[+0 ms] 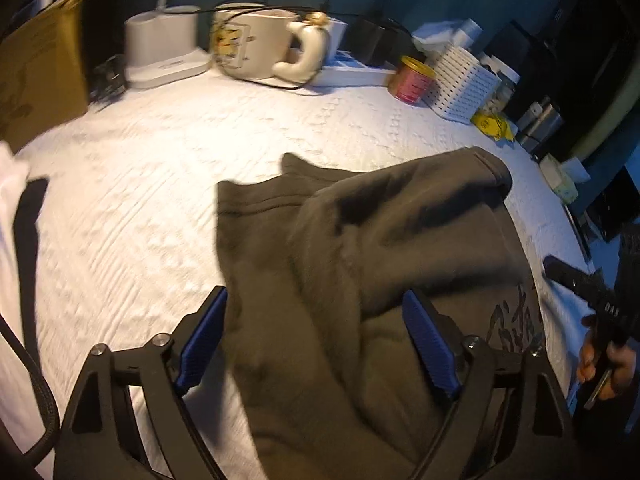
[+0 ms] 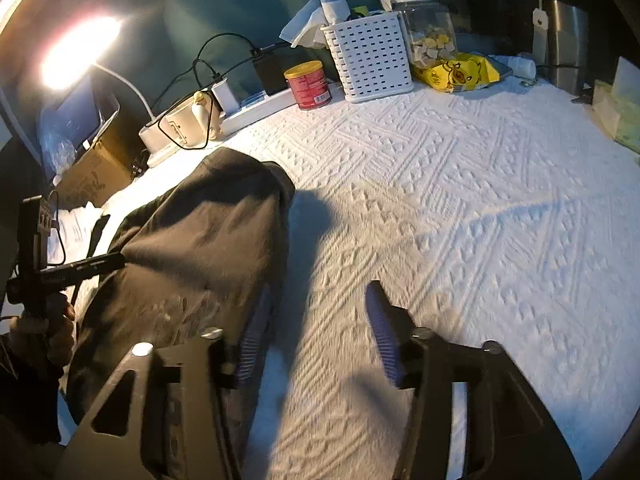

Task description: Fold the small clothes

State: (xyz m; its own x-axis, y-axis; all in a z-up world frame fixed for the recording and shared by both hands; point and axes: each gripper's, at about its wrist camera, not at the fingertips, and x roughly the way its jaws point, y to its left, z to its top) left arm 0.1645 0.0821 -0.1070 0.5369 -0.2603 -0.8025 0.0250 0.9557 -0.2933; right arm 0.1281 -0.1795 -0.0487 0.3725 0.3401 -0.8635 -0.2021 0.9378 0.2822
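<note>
A dark olive garment (image 1: 360,240) with a pale print (image 1: 516,324) lies bunched on the white textured bedspread (image 1: 140,220). My left gripper (image 1: 314,294) stands open over its near part, blue pads (image 1: 208,332) wide apart with the cloth lying loose between them. In the right wrist view the same garment (image 2: 200,248) is at the left. My right gripper (image 2: 320,290) is open just beside its right edge, with only bare bedspread (image 2: 460,200) between the fingers. A hand (image 1: 604,360) holds the right gripper's handle at the left wrist view's right edge.
Along the far edge stand a lamp base (image 1: 164,48), a cream mug (image 1: 260,44), a power strip (image 2: 256,112), a red can (image 2: 308,84), a white basket (image 2: 368,56), a jar (image 2: 428,28) and a yellow bag (image 2: 460,72). A cardboard box (image 1: 40,72) and white clothing (image 1: 12,200) sit left.
</note>
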